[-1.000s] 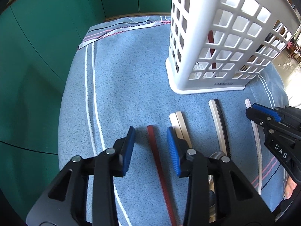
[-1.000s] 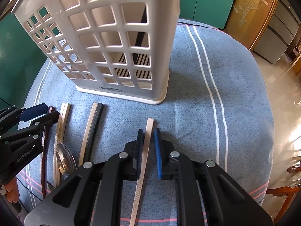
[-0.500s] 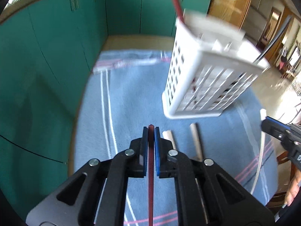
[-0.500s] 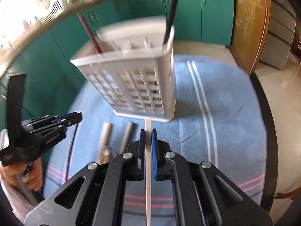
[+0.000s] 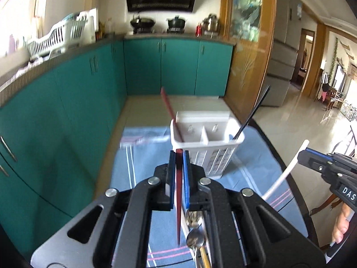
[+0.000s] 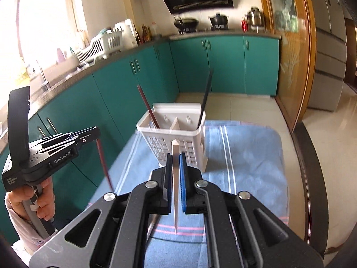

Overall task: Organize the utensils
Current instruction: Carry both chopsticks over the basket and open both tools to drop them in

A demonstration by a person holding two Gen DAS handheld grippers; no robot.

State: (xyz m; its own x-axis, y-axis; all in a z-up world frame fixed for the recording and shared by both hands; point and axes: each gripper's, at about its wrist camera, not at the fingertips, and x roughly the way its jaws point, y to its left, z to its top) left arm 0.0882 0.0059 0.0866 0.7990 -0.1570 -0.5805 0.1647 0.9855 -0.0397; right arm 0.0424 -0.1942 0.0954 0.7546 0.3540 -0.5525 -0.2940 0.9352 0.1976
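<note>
- The left gripper [image 5: 179, 156] is clamped tight on a dark red chopstick [image 5: 178, 201], which runs straight back between the blue pads toward the camera, its tip poking just past the fingertips.
- This gripper points downward and forward, toward the white utensil basket [image 5: 207, 143] at 12 o'clock.
- The right gripper [image 6: 175, 158] is closed on a white chopstick [image 6: 175, 189], held the same way, with its squared end standing a little beyond the pads.
- From the left view, the right gripper [image 5: 312, 163] sits at 3 o'clock with the white chopstick [image 5: 287, 172] slanting up and away.
- From the right view, the left gripper [image 6: 93, 134] is at 9 o'clock, a person's hand [image 6: 33, 201] wrapped around its grip; the red chopstick [image 6: 103, 165] hangs down from it.
- The basket [image 6: 174, 134] stands upright on a blue striped cloth [image 6: 245, 167], a red chopstick [image 6: 148, 107] leaning in its left compartment, a black chopstick [image 6: 206, 96] in its right.
- Spoons [image 5: 195, 230] lie on the cloth beneath the left gripper.
</note>
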